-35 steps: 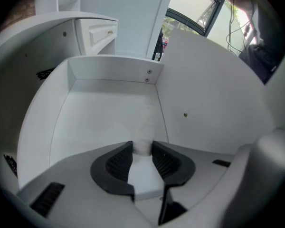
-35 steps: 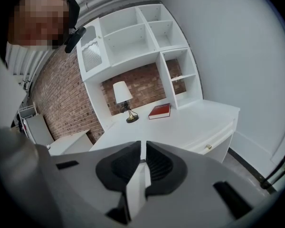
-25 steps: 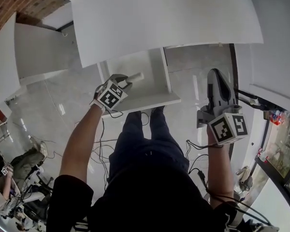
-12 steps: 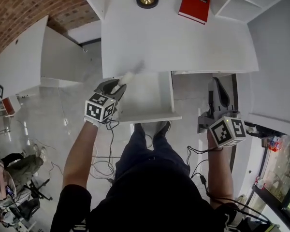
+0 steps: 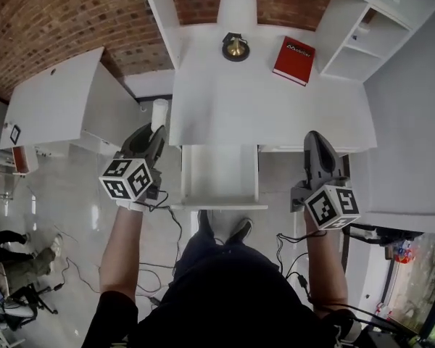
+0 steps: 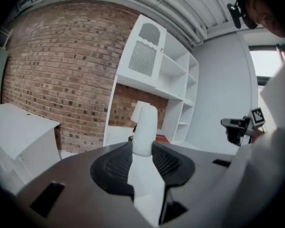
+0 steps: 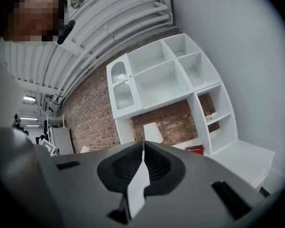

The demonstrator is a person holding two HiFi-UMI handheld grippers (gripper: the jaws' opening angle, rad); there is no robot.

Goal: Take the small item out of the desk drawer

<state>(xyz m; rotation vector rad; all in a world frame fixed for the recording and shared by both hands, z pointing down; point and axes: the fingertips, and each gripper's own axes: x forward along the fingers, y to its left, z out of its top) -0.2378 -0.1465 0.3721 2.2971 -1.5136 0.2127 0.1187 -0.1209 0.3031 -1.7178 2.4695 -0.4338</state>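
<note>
Small item (image 6: 143, 125), just one, pinched in left gripper (image 6: 143, 148) fingers; right gripper (image 7: 142, 145) fingers pressed together; one drawer (image 5: 219, 206) open

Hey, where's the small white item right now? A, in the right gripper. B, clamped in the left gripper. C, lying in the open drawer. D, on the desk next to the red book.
B: the left gripper view shows the left gripper with its jaws closed on the small white item, and the head view shows it held to the left of the open drawer.
</note>
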